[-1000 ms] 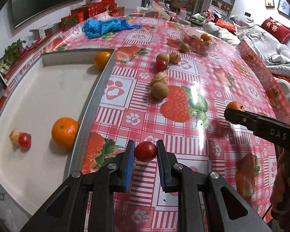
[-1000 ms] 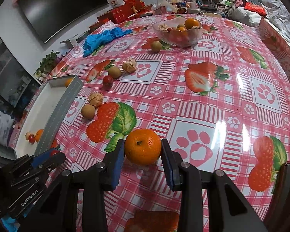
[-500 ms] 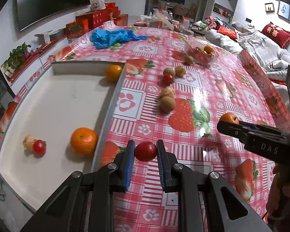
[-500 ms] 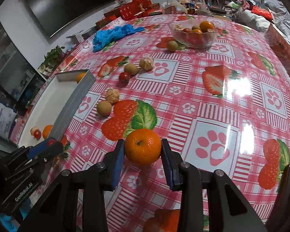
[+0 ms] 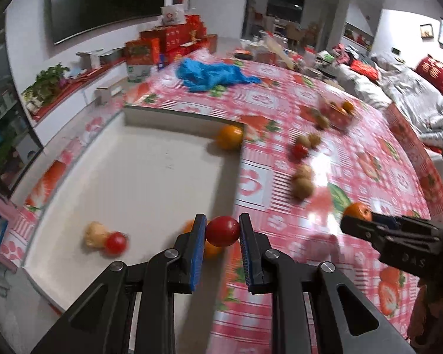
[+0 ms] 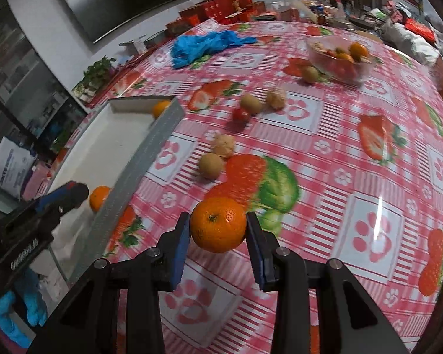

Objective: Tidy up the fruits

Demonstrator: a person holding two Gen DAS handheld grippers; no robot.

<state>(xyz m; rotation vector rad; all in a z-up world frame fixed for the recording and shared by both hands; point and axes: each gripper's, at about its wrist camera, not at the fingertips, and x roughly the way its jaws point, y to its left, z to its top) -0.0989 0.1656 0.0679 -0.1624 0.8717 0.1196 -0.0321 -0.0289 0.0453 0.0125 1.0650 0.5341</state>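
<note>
Both grippers have travelled toward the tray since a second ago, each one carrying the same fruit as before. At that time the left gripper [image 5: 222, 233] hung over the tablecloth [image 5: 325, 153]; now the tray's near wall runs straight under its fingers. Its blue pads are closed tight on a small red tomato [image 5: 222, 230], which sits between the fingertips and touches both. Just behind the left finger an orange fruit peeks out, partly hidden, so I cannot say surely how close it lies to the wall. Further left of the fingers, on the white tray [image 5: 150, 183] floor, a second tomato [image 5: 115, 242] touches a pale knobbly fruit [image 5: 94, 234]. An orange [image 5: 229, 137] rests in the far corner, ahead of the fingers. Most of the tray floor between these things is bare.

Right gripper [image 6: 218, 226]: the pads press on both sides of a mandarin [image 6: 218, 223], so the fingers stand wider than the left ones. Under it is only tablecloth. The tray's grey wall [image 6: 138, 162] runs to the left of the fingers, and beyond it is the left gripper's tip. Ahead of the fingers two brownish fruits [image 6: 211, 165] lie touching, with more fruits and a glass bowl [image 6: 338, 56] further on.
</note>
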